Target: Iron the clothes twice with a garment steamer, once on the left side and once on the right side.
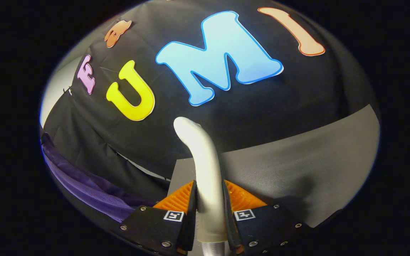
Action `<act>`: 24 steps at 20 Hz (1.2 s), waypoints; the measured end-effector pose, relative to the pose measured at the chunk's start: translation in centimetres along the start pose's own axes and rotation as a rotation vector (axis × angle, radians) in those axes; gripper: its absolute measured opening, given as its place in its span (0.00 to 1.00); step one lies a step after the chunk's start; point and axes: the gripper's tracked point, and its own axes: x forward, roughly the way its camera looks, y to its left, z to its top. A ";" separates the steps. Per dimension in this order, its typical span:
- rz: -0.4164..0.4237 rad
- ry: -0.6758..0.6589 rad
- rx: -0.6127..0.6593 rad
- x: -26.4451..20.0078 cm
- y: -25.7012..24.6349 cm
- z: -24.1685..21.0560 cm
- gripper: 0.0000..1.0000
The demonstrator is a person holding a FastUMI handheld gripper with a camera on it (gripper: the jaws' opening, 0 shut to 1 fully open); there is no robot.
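Note:
The garment steamer's pale silver handle (205, 163) rises between my fingers and curves forward to a rounded tip above them. My gripper (208, 204) is shut on this handle, both pads pressing its sides. A ribbed hose end shows at the handle's base below the fingers. A purple garment (84, 186) hangs off to the left of the fingers, seen edge-on as a folded strip; it is apart from the steamer.
Beyond the fingers lies a grey table surface (297, 167), with the black cloth wall (262, 106) rising behind it. A darker grey panel (182, 170) sits just behind the left finger.

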 end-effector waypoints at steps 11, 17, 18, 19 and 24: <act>0.009 -0.205 -0.091 -7.6 2.6 -3.4 0.35; 0.048 -0.345 -0.079 -14.6 4.9 -6.3 0.35; 0.059 -0.357 -0.085 -15.5 5.6 -7.2 0.35; 0.073 -0.365 -0.091 -16.3 6.4 -8.1 0.35; 0.084 -0.446 -0.154 -20.0 9.0 -12.0 0.34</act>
